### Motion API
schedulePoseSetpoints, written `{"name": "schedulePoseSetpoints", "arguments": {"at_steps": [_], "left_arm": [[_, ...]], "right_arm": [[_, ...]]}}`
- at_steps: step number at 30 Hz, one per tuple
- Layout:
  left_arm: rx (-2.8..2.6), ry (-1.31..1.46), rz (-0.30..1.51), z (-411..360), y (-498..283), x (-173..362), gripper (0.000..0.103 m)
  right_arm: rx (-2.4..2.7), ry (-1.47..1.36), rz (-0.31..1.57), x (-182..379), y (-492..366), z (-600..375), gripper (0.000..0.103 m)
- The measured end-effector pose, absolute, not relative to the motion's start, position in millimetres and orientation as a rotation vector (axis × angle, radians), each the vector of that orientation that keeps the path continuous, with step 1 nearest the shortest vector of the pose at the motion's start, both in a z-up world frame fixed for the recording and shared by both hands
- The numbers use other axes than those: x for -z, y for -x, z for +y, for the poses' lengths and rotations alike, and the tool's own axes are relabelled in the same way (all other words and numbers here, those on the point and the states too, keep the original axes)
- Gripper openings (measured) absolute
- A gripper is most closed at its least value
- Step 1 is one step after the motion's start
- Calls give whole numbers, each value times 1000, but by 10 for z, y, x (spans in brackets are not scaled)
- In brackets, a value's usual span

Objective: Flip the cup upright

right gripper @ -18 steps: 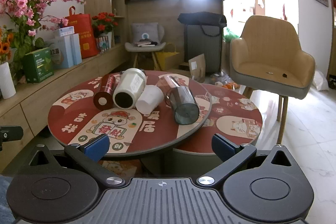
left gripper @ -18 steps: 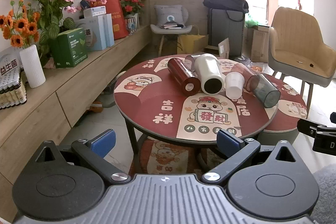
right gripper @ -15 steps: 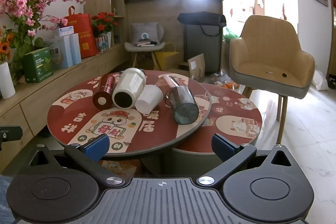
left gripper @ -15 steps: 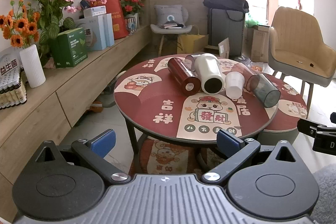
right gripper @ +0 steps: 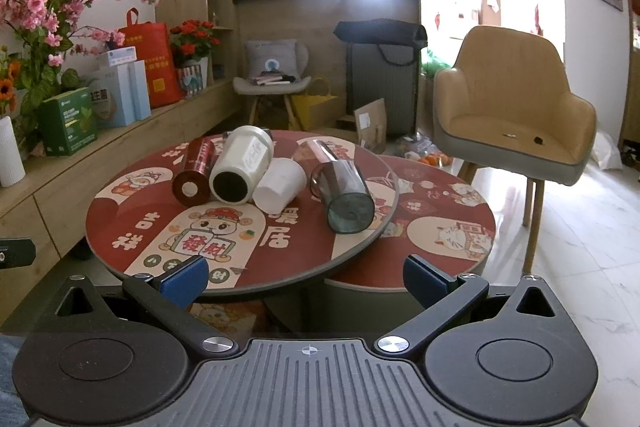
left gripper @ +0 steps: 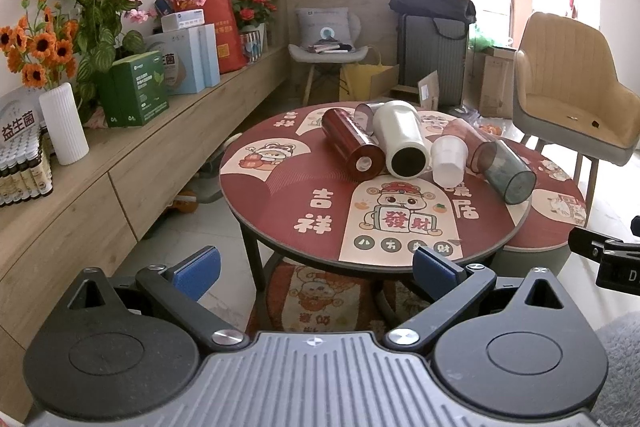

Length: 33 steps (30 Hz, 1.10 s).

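Several cups lie on their sides on a round red table (left gripper: 280,199) (right gripper: 120,219): a dark red cup (left gripper: 352,145) (right gripper: 196,173), a cream cup (left gripper: 400,143) (right gripper: 240,165), a small white cup (left gripper: 449,159) (right gripper: 280,183), a reddish clear cup (left gripper: 464,135) behind it and a smoky grey clear cup (left gripper: 508,173) (right gripper: 346,197). My left gripper (left gripper: 316,267) is open and empty, short of the table's front edge. My right gripper (right gripper: 306,277) is open and empty, also short of that edge.
A lower round table (right gripper: 452,211) sits to the right, partly under the first. A tan armchair (right gripper: 512,119) stands at the right. A long wooden sideboard (left gripper: 120,167) with boxes, a white vase (left gripper: 64,125) and flowers runs along the left.
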<state>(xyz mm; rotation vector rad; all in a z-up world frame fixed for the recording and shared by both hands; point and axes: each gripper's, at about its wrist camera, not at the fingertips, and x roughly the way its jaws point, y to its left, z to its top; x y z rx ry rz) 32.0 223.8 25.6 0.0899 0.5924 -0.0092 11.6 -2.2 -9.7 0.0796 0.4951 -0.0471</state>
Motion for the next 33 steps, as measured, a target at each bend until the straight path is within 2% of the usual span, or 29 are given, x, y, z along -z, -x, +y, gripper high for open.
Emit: {"name": "schedulePoseSetpoints", "arguments": {"at_steps": [33], "left_arm": [[9,-89,593,2234,-322,-260,103]], "right_arm": [[54,-84,499,101,-109,-45,103]]}}
